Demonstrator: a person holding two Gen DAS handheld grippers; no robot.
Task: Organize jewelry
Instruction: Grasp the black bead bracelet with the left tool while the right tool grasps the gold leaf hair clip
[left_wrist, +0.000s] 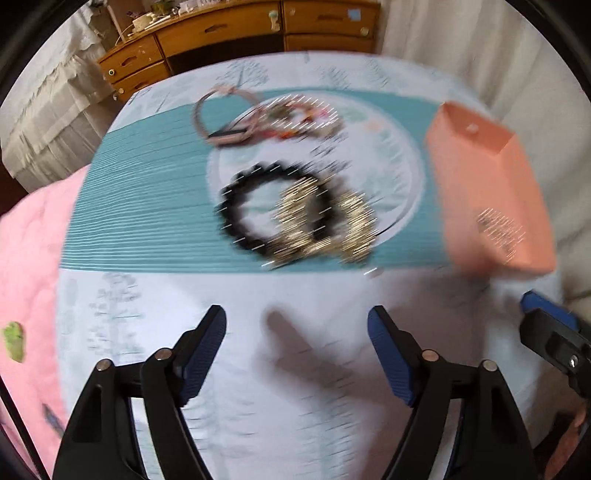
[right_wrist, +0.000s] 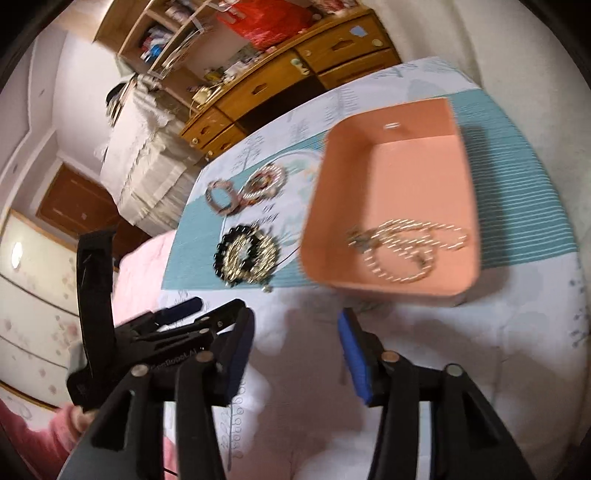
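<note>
Jewelry sorting, both grippers empty. Left gripper: jaws spread wide, nothing between the pads, hovering over bare white cloth at the near edge of the table. Right gripper: jaws parted about half as wide, also empty, just right of the left one and near the tray's near wall.

Outward from the left gripper: black bead bracelet lies on the teal mat, overlapped by a gold chain bundle on its right. Farther off, a pink watch touches a tangle of coloured bead strands. Peach tray sits to the right; one gold necklace already lies inside it, near its front wall.

Judgement: step in hand is the approach to the near pile. Frames are motion-blurred, so exact overlap is unclear. Advise coming down on the free left arc of the black bracelet, clear of the gold chain, one pad inside the loop, one outside. Risk: chain snags and drags along.
</note>
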